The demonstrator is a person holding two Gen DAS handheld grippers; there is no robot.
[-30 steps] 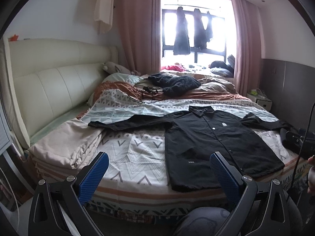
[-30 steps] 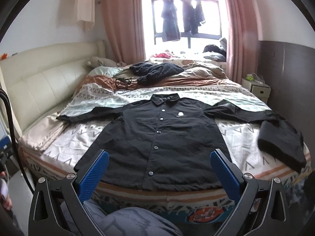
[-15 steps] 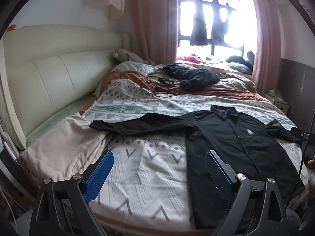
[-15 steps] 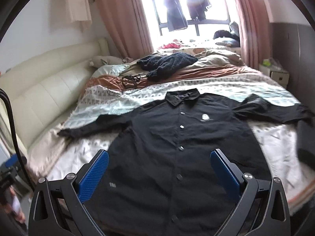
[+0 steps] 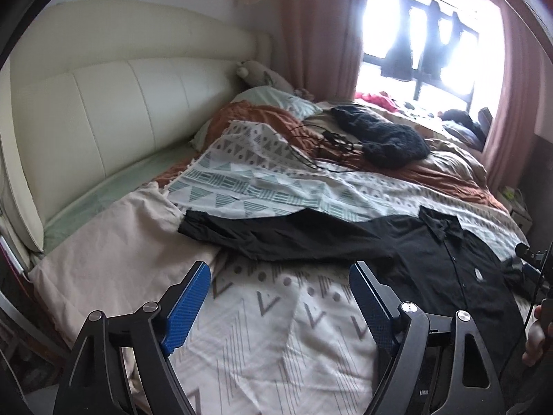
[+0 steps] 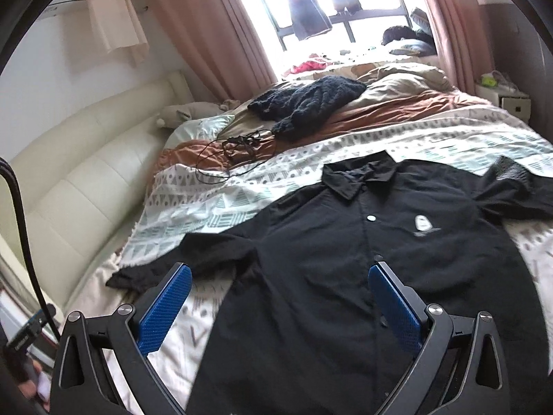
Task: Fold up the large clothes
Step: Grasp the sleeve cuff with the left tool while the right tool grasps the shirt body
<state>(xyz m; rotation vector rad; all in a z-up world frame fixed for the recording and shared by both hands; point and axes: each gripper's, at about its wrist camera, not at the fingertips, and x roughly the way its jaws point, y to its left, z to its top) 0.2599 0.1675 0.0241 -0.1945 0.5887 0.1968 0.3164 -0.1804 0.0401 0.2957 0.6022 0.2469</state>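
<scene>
A large black button-up shirt (image 6: 345, 263) lies spread flat, front up, on the patterned bedspread (image 5: 283, 314), both sleeves stretched out. My left gripper (image 5: 280, 276) hovers over the bedspread just short of the shirt's left sleeve (image 5: 276, 238); its jaws are closing with nothing between them. My right gripper (image 6: 276, 280) hangs open above the shirt's body, near the left armpit, holding nothing. In the right wrist view the collar (image 6: 359, 176) points toward the window.
A cream padded headboard (image 5: 103, 110) runs along the left. A dark knitted garment (image 6: 307, 100) and a tangle of black cable (image 6: 235, 152) lie farther up the bed. Rumpled brown and beige bedding (image 6: 397, 103) fills the far side. A nightstand (image 6: 504, 97) stands at the right.
Both grippers have moved forward over the bed toward the shirt and rolled slightly. The left view has swung toward the left sleeve, and the left jaws have narrowed a little.
</scene>
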